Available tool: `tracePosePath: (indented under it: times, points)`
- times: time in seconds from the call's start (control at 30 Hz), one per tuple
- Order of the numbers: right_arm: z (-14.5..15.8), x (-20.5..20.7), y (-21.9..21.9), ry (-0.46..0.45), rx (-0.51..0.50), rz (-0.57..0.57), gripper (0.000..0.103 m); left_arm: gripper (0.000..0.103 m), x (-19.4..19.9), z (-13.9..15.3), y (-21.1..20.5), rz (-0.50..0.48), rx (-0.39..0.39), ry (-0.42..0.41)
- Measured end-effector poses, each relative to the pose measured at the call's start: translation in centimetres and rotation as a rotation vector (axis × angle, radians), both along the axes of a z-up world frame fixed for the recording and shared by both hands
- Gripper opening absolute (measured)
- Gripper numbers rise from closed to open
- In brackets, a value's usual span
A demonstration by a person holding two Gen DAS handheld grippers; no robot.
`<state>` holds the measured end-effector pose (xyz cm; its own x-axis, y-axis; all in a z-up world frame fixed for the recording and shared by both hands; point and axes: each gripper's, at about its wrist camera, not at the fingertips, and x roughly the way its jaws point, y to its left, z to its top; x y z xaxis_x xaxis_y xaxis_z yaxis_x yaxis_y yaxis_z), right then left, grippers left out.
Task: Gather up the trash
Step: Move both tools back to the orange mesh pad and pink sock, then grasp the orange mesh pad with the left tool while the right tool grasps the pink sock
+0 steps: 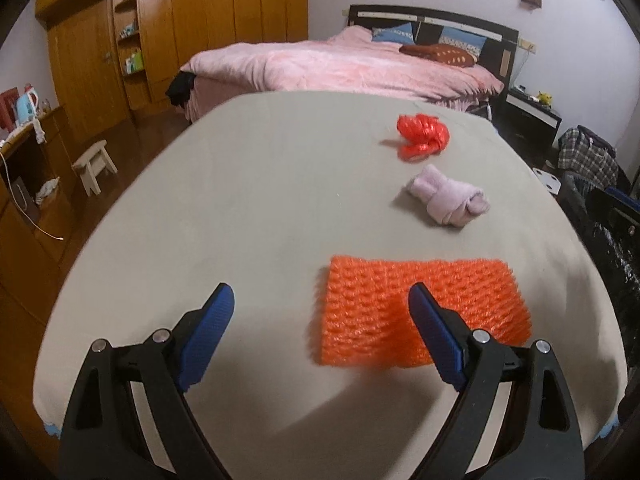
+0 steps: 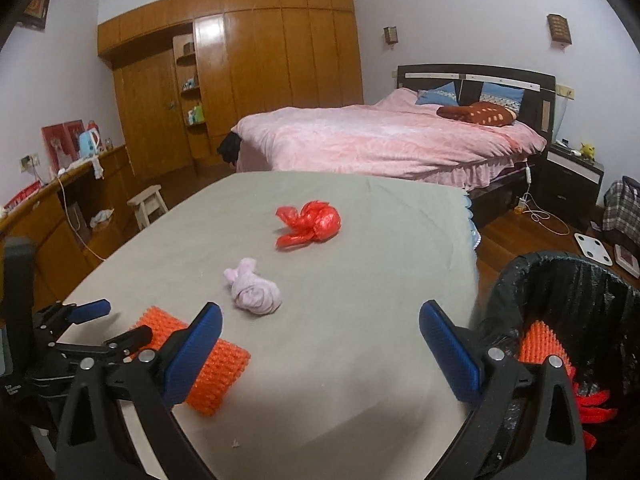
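An orange foam net [image 1: 424, 312] lies on the grey table [image 1: 260, 184], just ahead of my open, empty left gripper [image 1: 320, 308]; its right finger overlaps the net's near edge. Beyond it lie a rolled pale-purple cloth [image 1: 448, 200] and a knotted red plastic bag [image 1: 422, 136]. In the right wrist view my right gripper [image 2: 320, 328] is open and empty above the table [image 2: 360, 360], with the net [image 2: 216, 372], the cloth [image 2: 256, 294] and the red bag [image 2: 312, 224] ahead. The left gripper [image 2: 116, 324] shows at the left over the net.
A black-lined trash bin [image 2: 580, 304] stands off the table's right edge, holding orange and red trash [image 2: 540, 344]. Behind the table are a pink bed [image 2: 380, 140], a wooden wardrobe [image 2: 260, 60], a small stool [image 2: 150, 204] and a side counter [image 2: 60, 208].
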<state>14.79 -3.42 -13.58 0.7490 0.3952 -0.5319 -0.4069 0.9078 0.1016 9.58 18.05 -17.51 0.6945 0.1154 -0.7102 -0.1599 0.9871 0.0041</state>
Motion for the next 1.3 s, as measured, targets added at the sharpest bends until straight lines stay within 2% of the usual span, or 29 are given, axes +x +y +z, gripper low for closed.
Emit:
tracePosePath:
  times: [0.17,0.27,0.33,0.37,0.47,0.53,0.6,0.87,0.97,1.1,1.3]
  points:
    - [-0.4,0.1,0.0,0.007,-0.012,0.003,0.097,0.073,0.7,-1.0,-0.7,-0.037,-0.009,0.031]
    - [-0.7,0.1,0.1,0.014,-0.017,0.004,0.097,0.062,0.8,-1.6,-0.7,-0.050,-0.036,0.034]
    - [-0.9,0.2,0.1,0.020,-0.021,0.004,0.097,0.042,0.8,-1.7,-1.1,-0.080,-0.048,0.028]
    - [-0.9,0.3,0.2,0.022,-0.023,0.004,0.097,0.041,0.9,-1.7,-1.3,-0.089,-0.046,0.026]
    - [-1.1,0.4,0.2,0.027,-0.026,0.004,0.097,0.028,0.7,-1.7,-1.7,-0.094,-0.027,0.015]
    - [-1.1,0.5,0.2,0.029,-0.028,0.003,0.097,0.018,0.7,-1.4,-1.6,-0.087,-0.042,0.007]
    - [-1.1,0.6,0.3,0.031,-0.026,0.001,0.097,0.013,0.8,-1.0,-1.4,-0.082,-0.055,-0.002]
    - [-0.7,1.8,1.3,0.026,-0.016,0.007,0.097,0.010,1.1,1.4,-0.2,-0.051,-0.067,-0.070]
    - [-0.8,2.5,2.1,0.030,-0.018,0.015,0.097,0.010,1.3,2.5,0.7,-0.021,-0.024,-0.101]
    - [-1.4,3.5,3.7,0.051,-0.019,0.031,0.097,0.010,1.5,3.5,2.7,0.046,0.012,-0.129]
    - [-2.4,5.2,6.5,0.089,-0.034,0.069,0.093,0.010,2.3,4.5,5.5,0.132,0.011,-0.152]
